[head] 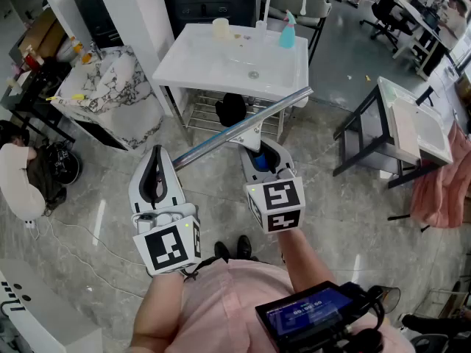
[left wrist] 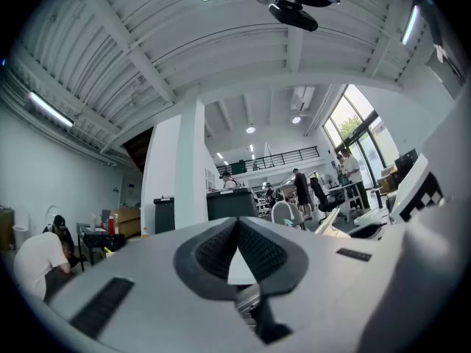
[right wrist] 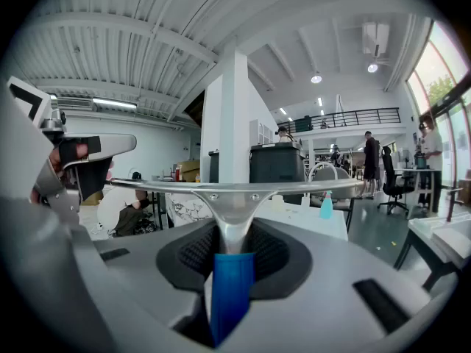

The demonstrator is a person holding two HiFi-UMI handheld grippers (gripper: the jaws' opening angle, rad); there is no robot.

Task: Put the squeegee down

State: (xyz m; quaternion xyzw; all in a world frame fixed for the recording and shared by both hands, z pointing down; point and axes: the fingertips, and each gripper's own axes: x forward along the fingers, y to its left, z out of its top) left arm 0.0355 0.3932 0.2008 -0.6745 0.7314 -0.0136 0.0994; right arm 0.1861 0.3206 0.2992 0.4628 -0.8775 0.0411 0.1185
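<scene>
The right gripper (head: pixel 261 159) clamps the squeegee (head: pixel 239 129) by its blue handle, in the air before the sink (head: pixel 199 68). The left gripper (head: pixel 156 171) is closed on nothing. Best to lower it flat (bar level) onto a surface before letting go.

The long silver metal squeegee (head: pixel 243 127) has a smooth, shiny bar and neck. Its blue handle (right wrist: pixel 232 285) looks like satin plastic. On the right gripper (right wrist: pixel 234 230), the fingers (right wrist: pixel 190 252) carry matt black ribbed padding set in matt pale grey plastic. The white sink worktop (head: pixel 199 65) is glossy, and the grey stone floor (head: pixel 88 190) is polished and reflective.
</scene>
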